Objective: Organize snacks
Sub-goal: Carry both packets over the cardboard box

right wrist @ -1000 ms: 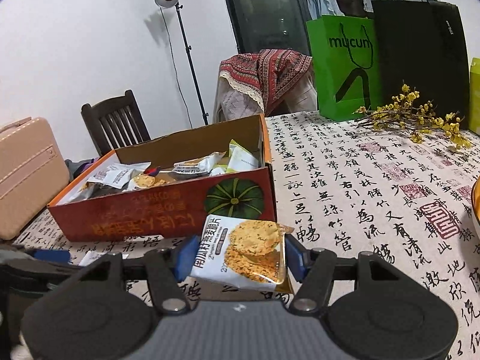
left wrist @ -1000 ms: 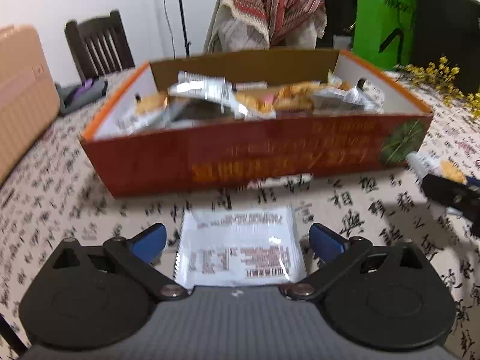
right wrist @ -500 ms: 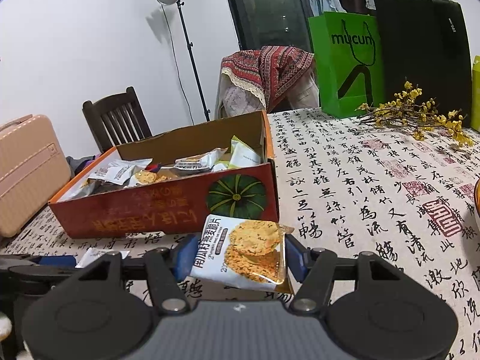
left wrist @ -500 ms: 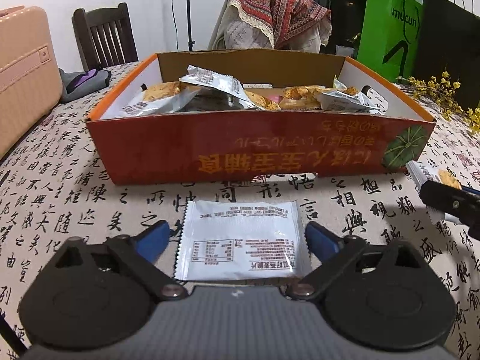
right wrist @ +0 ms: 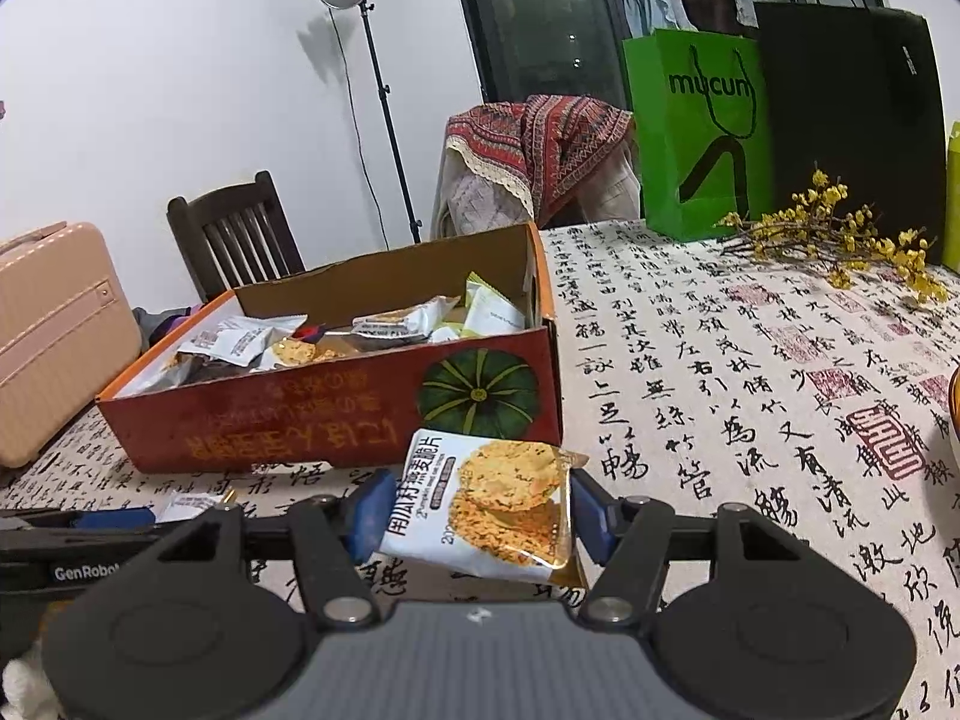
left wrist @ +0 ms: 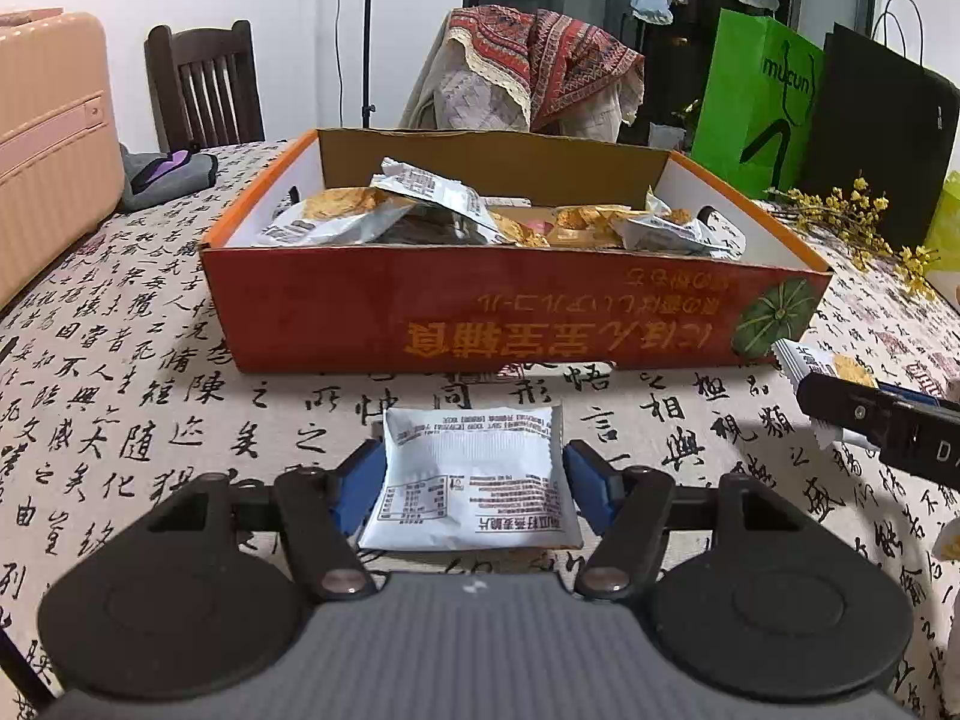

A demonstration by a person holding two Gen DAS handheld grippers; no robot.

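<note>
Already each tool is clamped on a snack, the left tool [left wrist: 474, 474] on a white packet [left wrist: 474, 480] low over the desk [left wrist: 120, 390], the right tool [right wrist: 474, 510] on a cracker packet [right wrist: 486, 504], so slick foil could slip before reaching the box [left wrist: 510, 312].

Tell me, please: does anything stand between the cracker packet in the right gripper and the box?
Nothing visible does. The right gripper holds the cracker packet just before the box; only the box's front wall must be cleared.
</note>
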